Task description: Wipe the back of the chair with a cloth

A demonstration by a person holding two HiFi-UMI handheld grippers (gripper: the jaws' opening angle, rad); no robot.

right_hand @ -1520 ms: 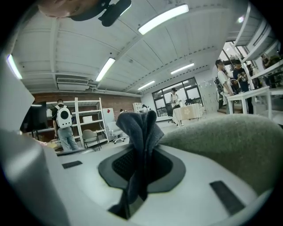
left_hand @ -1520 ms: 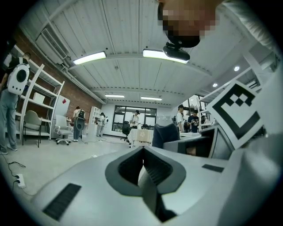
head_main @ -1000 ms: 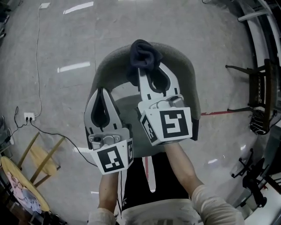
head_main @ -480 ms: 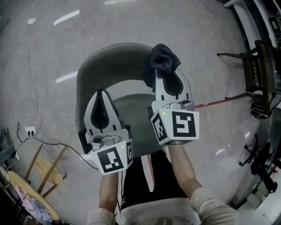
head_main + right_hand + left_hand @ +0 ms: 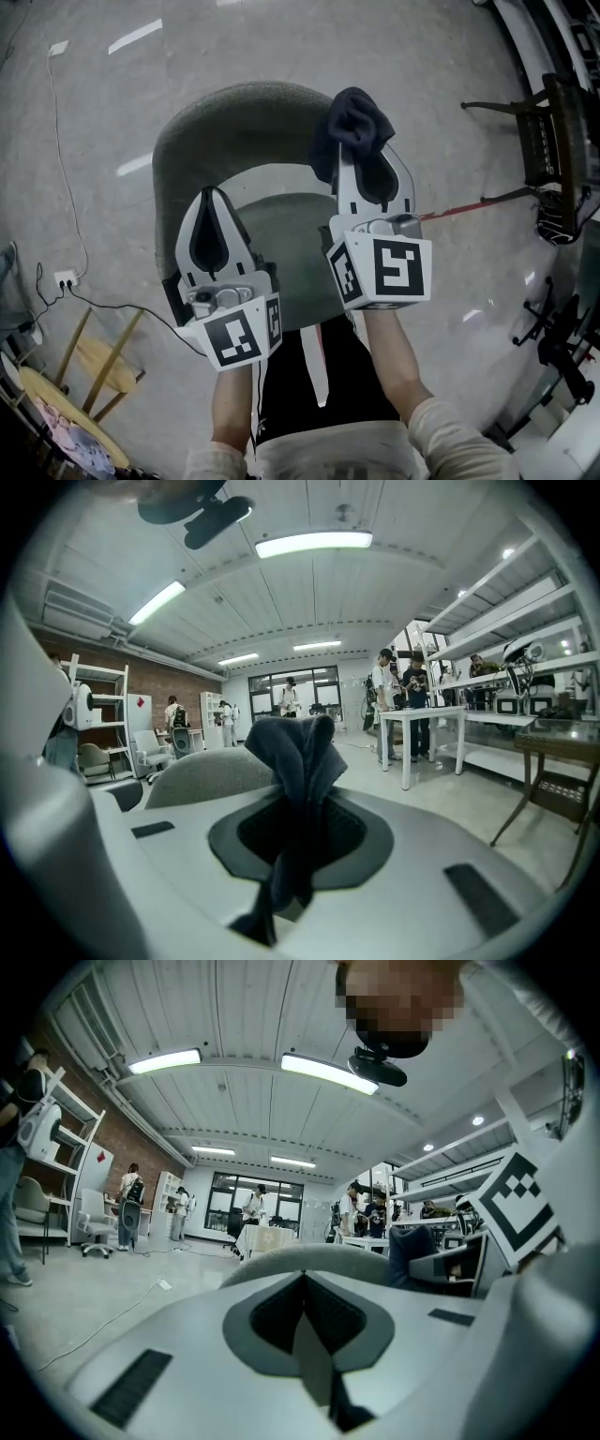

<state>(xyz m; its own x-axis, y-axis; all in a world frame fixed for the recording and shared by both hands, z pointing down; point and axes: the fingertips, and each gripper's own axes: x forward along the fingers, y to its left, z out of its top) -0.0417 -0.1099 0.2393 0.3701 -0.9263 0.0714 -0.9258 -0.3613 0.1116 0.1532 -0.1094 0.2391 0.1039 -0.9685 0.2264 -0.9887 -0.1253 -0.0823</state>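
A grey upholstered chair stands below me, its curved back (image 5: 234,117) arching over the seat (image 5: 291,244). My right gripper (image 5: 364,141) is shut on a dark blue cloth (image 5: 349,127), which bunches out past the jaw tips at the right part of the chair back. In the right gripper view the cloth (image 5: 298,761) is pinched between the jaws, with the chair back (image 5: 202,775) just behind it. My left gripper (image 5: 212,197) is shut with nothing in it and hovers over the left side of the seat. The chair back (image 5: 323,1258) shows beyond its jaws (image 5: 302,1279).
A dark wooden chair (image 5: 548,141) stands at the far right. A wooden stool (image 5: 89,352) and a round table (image 5: 52,422) sit at the lower left. A cable (image 5: 70,187) runs across the floor to a socket strip (image 5: 62,278). People and white tables stand far off.
The right gripper with the cloth has slid from the middle of the chair back toward its right side. The left gripper has stayed over the seat.
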